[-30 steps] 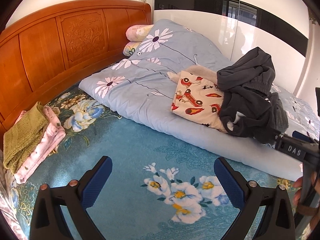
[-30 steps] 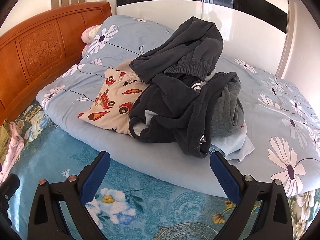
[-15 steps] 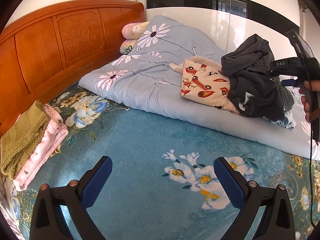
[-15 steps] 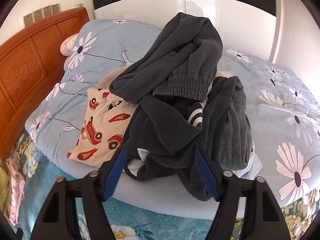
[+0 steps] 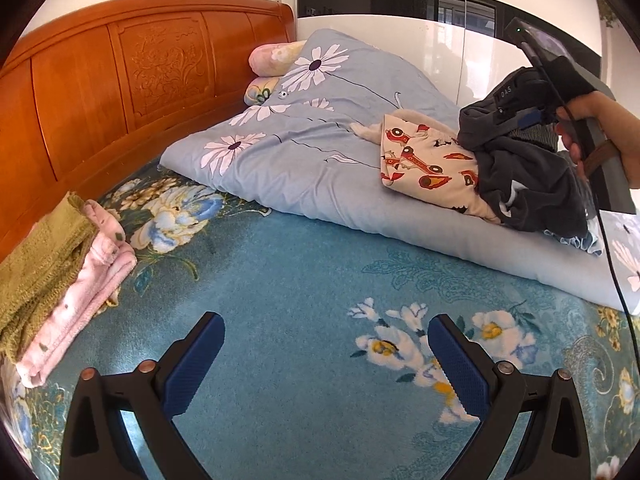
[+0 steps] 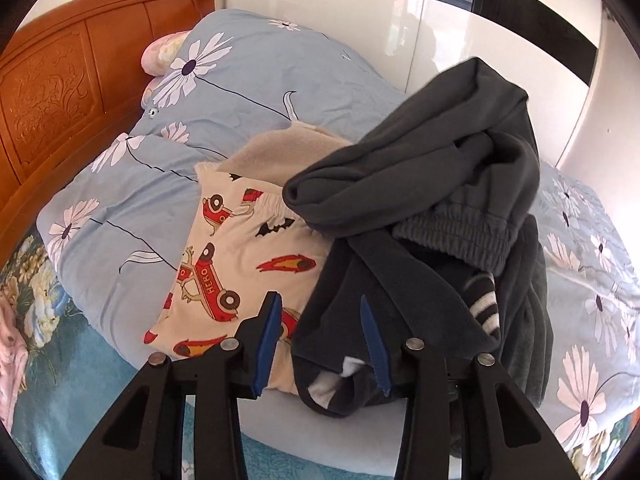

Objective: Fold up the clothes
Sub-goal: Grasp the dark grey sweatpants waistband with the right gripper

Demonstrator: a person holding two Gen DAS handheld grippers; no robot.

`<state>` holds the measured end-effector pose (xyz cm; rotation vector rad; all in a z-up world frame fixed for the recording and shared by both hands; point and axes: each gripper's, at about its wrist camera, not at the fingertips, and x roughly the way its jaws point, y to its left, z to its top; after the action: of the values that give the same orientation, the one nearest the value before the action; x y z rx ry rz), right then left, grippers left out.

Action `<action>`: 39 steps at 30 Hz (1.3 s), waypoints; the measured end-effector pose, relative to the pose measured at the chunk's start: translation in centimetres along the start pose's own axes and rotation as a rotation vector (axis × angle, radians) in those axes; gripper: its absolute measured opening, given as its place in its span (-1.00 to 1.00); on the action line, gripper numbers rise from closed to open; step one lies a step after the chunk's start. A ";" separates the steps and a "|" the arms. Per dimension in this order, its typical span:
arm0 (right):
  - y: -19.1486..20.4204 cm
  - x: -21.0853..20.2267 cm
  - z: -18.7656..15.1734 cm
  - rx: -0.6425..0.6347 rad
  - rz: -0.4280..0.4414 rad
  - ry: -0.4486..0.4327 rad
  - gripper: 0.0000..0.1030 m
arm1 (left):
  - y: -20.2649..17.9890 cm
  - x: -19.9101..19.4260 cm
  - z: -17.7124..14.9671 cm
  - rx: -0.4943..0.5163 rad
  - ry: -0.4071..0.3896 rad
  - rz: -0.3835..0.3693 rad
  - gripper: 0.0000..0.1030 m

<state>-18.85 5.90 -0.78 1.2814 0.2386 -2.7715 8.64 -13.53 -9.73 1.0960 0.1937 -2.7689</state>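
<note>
A heap of dark grey clothes (image 6: 440, 216) lies on the light blue duvet (image 6: 160, 184), partly over a cream garment printed with red cars (image 6: 240, 264). My right gripper (image 6: 320, 320) is open, its blue pads on either side of the near edge of the grey heap, jaws partly closed in. In the left wrist view the heap (image 5: 528, 184) and car-print garment (image 5: 424, 164) sit at the right, with the right gripper's body and the hand at the heap. My left gripper (image 5: 326, 344) is open and empty over the blue floral bedspread (image 5: 280, 280).
A folded olive and pink stack (image 5: 60, 280) lies at the left edge of the bed. The wooden headboard (image 5: 120, 80) stands behind. Pillows (image 5: 276, 60) lie under the duvet's far end. A white glossy wardrobe (image 6: 460, 52) stands behind the bed.
The right gripper has moved forward into the grey heap and its jaws have narrowed around the near edge. The left gripper has drifted back and left, staying open.
</note>
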 end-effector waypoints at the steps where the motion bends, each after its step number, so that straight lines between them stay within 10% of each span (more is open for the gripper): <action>1: 0.5 0.4 0.7 -0.010 -0.012 0.001 -0.25 | 0.3 0.2 0.0 -0.023 0.004 -0.014 1.00; 21: 6.0 7.9 7.2 -0.118 -0.221 0.054 -0.27 | 3.4 4.2 -0.6 -0.248 0.078 -0.119 1.00; 39: 2.8 8.0 9.3 0.210 -0.005 0.046 -0.26 | 4.7 6.8 -1.4 -0.360 0.159 -0.162 1.00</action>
<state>-30.61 1.46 -1.27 1.3916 -0.0486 -2.8351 5.55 -18.60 -15.70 1.2437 0.7979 -2.6289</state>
